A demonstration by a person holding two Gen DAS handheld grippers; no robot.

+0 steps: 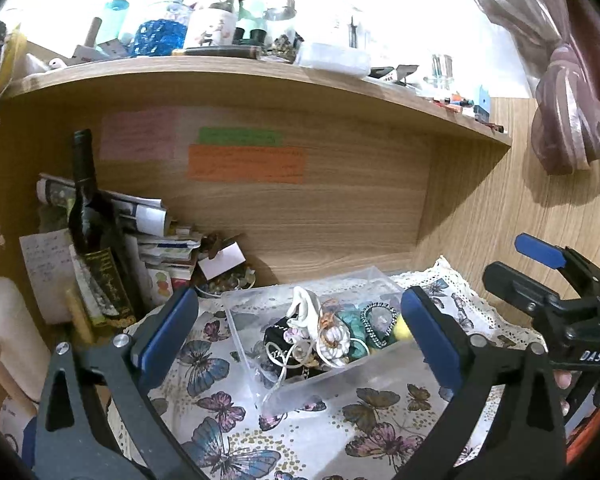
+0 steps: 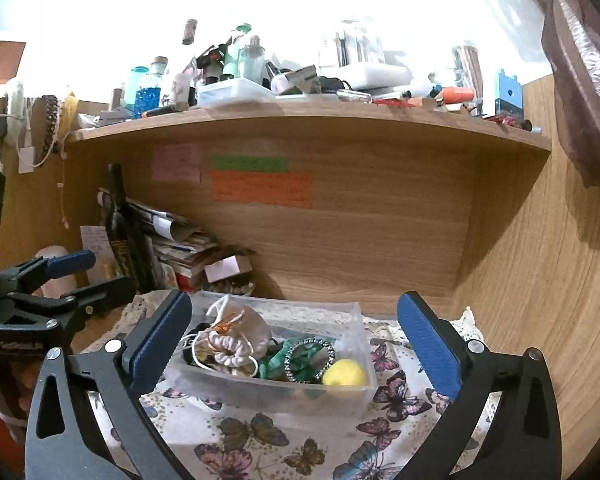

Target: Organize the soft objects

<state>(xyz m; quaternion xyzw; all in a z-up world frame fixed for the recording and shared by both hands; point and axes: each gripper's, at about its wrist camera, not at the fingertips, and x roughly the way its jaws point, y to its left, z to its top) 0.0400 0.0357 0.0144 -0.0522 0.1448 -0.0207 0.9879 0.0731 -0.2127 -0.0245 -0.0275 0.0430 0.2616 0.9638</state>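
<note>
A clear plastic box (image 1: pixel 320 383) (image 2: pixel 280 397) stands on a butterfly-print cloth (image 1: pixel 220 404) (image 2: pixel 260 444). Inside lie a white drawstring pouch (image 1: pixel 305 307) (image 2: pixel 240 320), a pale scrunchie (image 2: pixel 232 354), green fabric (image 1: pixel 350 316) (image 2: pixel 276 362), a beaded ring (image 2: pixel 290 365), a dark pouch (image 1: pixel 278 334) and a yellow soft ball (image 1: pixel 401 330) (image 2: pixel 346 374). My left gripper (image 1: pixel 300 332) (image 2: pixel 88 276) stands open, its blue pads either side of the box and clear of it. My right gripper (image 2: pixel 296 344) (image 1: pixel 520 264) is open too, with nothing held between its fingers.
A dark bottle (image 1: pixel 88 216) (image 2: pixel 124 232) and a heap of papers (image 1: pixel 156 236) fill the back left corner. A wooden shelf (image 1: pixel 260 76) (image 2: pixel 300 128) crowded with jars overhangs the alcove. A wooden side wall (image 2: pixel 540 280) and a tied curtain (image 1: pixel 568 120) stand to the right.
</note>
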